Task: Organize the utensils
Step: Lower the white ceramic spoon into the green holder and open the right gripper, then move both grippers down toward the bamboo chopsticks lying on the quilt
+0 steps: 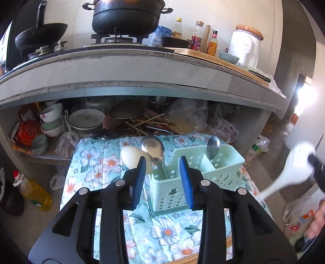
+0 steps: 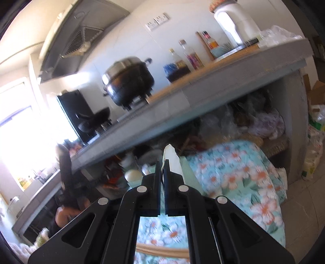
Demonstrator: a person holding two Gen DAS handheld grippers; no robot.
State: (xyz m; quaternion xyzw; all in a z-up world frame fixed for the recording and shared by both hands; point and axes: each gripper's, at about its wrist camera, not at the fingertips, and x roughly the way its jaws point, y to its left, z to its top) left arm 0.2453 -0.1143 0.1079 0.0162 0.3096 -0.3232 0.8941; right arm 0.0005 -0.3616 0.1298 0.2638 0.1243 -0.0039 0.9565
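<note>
A mint-green utensil caddy (image 1: 170, 193) stands on a floral cloth (image 1: 97, 162). A large metal spoon (image 1: 152, 147) stands bowl up in its left compartment, and a small metal spoon (image 1: 213, 147) in its right one. A cream rounded spoon bowl (image 1: 131, 158) shows just left of the caddy. My left gripper (image 1: 163, 160) is open close in front of the caddy. The large spoon's handle lies between its blue pads (image 1: 140, 178), which do not touch it. My right gripper (image 2: 161, 162) is shut on a white plastic spoon (image 2: 172, 160), which is held in the air right of the caddy (image 1: 294, 168).
A grey counter (image 1: 142, 67) overhangs the far side, bearing a black pot (image 1: 126, 18), a wok (image 1: 40, 34) and bottles (image 1: 197, 36). The shelf under it holds bowls, plates (image 1: 86, 118) and chopsticks (image 1: 146, 123). An oil bottle (image 1: 34, 193) stands on the floor at left.
</note>
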